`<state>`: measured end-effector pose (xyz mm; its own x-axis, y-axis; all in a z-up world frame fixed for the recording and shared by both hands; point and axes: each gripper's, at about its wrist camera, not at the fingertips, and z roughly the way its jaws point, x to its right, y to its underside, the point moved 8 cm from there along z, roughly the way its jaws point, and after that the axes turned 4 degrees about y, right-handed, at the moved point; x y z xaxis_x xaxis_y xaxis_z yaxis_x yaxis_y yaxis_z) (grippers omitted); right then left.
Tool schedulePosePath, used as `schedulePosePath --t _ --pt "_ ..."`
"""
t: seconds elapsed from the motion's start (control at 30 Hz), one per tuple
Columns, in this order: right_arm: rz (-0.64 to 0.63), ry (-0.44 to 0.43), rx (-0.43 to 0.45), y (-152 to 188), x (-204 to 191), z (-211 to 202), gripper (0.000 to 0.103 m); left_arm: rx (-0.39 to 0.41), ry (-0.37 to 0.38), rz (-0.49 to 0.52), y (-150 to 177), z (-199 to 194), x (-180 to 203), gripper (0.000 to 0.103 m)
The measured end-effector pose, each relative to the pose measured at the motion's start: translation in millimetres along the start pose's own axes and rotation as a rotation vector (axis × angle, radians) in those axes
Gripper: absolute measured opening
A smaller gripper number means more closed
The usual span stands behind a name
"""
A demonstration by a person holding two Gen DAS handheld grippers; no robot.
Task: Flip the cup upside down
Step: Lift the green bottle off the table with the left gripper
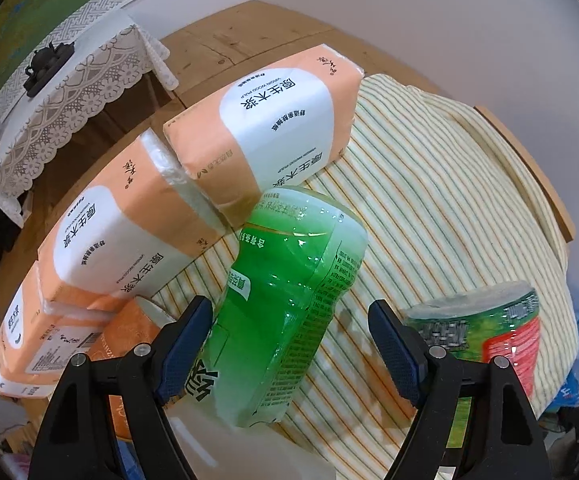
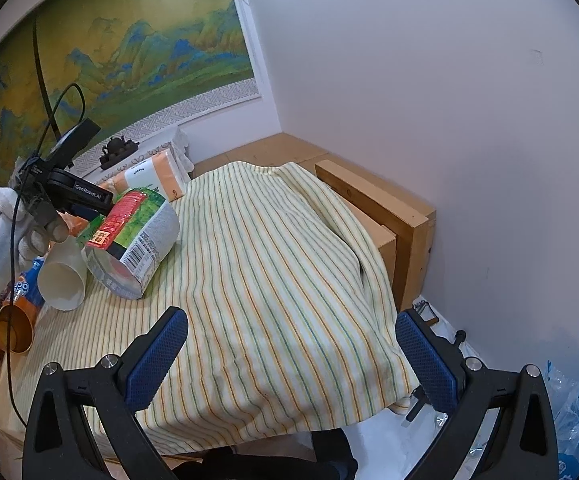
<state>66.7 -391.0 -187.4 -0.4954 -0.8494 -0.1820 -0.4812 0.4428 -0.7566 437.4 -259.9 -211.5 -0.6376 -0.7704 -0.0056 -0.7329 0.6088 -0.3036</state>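
Note:
A white paper cup (image 2: 62, 278) lies on its side on the striped cloth (image 2: 273, 280), mouth toward the right wrist camera. An orange-gold cup (image 2: 14, 330) lies on its side near it, at the table's left edge. In the left wrist view the white cup's side (image 1: 225, 440) shows blurred at the bottom, below the fingers. My left gripper (image 1: 291, 344) is open, a green wrapped package (image 1: 289, 300) lying between its fingers. It also shows in the right wrist view (image 2: 85, 200), above the white cup. My right gripper (image 2: 291, 356) is open and empty over the cloth.
Two orange tissue packs (image 1: 261, 128) (image 1: 101, 256) lie behind the green package. A green and red wrapped tub (image 2: 133, 236) lies on its side by the white cup. A wooden block (image 2: 373, 204) stands at the cloth's far right by the wall. Plastic bags (image 2: 573, 412) lie on the floor.

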Motion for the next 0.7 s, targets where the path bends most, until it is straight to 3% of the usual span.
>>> schedulePosePath --t 0.07,0.13,0.7 --pt "0.004 -0.004 -0.002 -0.3 0.1 0.1 0.102 -0.001 -0.011 0.008 -0.7 1.6 1.0 0.079" --pt "0.007 -0.004 -0.003 -0.3 -0.2 0.4 0.103 -0.001 -0.035 0.021 -0.8 3.8 0.6 0.068" --pt "0.020 -0.009 -0.001 0.8 1.0 -4.8 0.102 0.077 -0.046 0.010 3.9 -36.0 12.6 0.066"
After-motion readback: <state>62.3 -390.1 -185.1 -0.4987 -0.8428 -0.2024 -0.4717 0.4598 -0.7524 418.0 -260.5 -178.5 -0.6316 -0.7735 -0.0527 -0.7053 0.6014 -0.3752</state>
